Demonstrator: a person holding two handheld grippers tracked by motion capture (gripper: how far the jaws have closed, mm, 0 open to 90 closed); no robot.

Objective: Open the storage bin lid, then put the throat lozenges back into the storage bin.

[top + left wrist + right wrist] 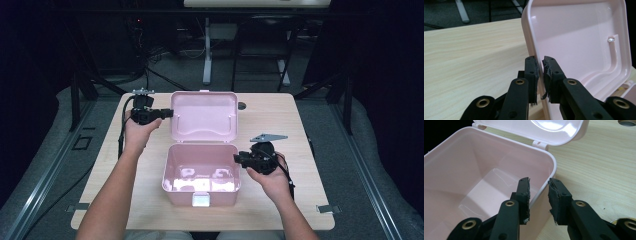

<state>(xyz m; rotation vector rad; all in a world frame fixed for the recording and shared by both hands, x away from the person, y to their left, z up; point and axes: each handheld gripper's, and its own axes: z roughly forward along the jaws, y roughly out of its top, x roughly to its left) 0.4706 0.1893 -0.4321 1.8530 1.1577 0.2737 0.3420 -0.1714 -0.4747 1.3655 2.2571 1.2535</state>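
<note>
The high view is dim and soft, its surroundings sunk in near-black — only the wooden table [280, 200] is lit, from overhead. White glare patches sit on the pink box [201, 175] floor. Both gripper views are brighter and sharp beyond the jaws; the lid [579, 42] shows soft sheen — jaw bases at the bottom edge blur slightly.

Both tongs are black. The left tongs [541, 65] have ribbed arms with brass-ringed rivet holes and frayed dark pads. The right tongs [539, 185] look the same and carry a grey three-cornered plate [268, 136]. Black cables trail from each. The forearms are bare.
</note>
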